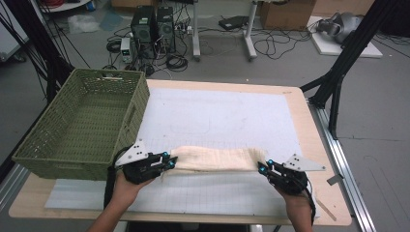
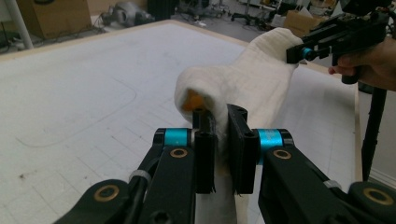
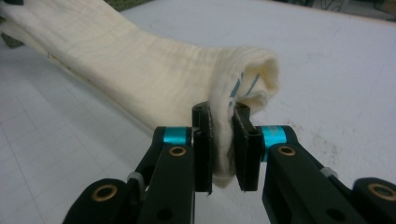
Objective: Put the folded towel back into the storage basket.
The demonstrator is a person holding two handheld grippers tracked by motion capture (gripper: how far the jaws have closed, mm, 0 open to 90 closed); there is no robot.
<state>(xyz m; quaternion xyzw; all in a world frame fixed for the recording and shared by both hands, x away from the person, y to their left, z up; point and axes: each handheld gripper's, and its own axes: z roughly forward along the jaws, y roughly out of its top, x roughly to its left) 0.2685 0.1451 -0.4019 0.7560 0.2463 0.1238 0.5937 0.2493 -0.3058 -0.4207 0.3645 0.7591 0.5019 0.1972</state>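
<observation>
High view: A cream cloth (image 1: 215, 158) lies folded into a long band across the near part of the bench (image 1: 309, 125), on a white gridded mat (image 1: 217, 116). The left hand-held gripper (image 1: 169, 162) grips the cloth's left end; the right hand-held gripper (image 1: 261, 167) grips its right end. The cloth spans straight between the two. A green woven basket (image 1: 87, 123) stands on the left side of the bench, just beside the left hand-held gripper. Each hand-held gripper carries a grey three-cornered plate on top, and a forearm enters from the bottom edge behind each.

Left gripper view: The two black jaws of the left hand-held gripper (image 2: 220, 140) stand narrow, clamped on a bunched fold of the cloth (image 2: 252, 79). The cloth rises from the jaws and runs away to the upper right, where the right hand-held gripper (image 2: 299, 52) holds its far end, with a hand behind it. A small orange patch shows inside the fold just above the jaws.

Right gripper view: The jaws of the right hand-held gripper (image 3: 222, 144) stand narrow, pinching the cloth's (image 3: 140, 65) near end, with fabric pressed between the pads. Blue marks show inside the rolled edge above the jaws. The cloth stretches away to the upper left above the mat (image 3: 327, 56).
</observation>
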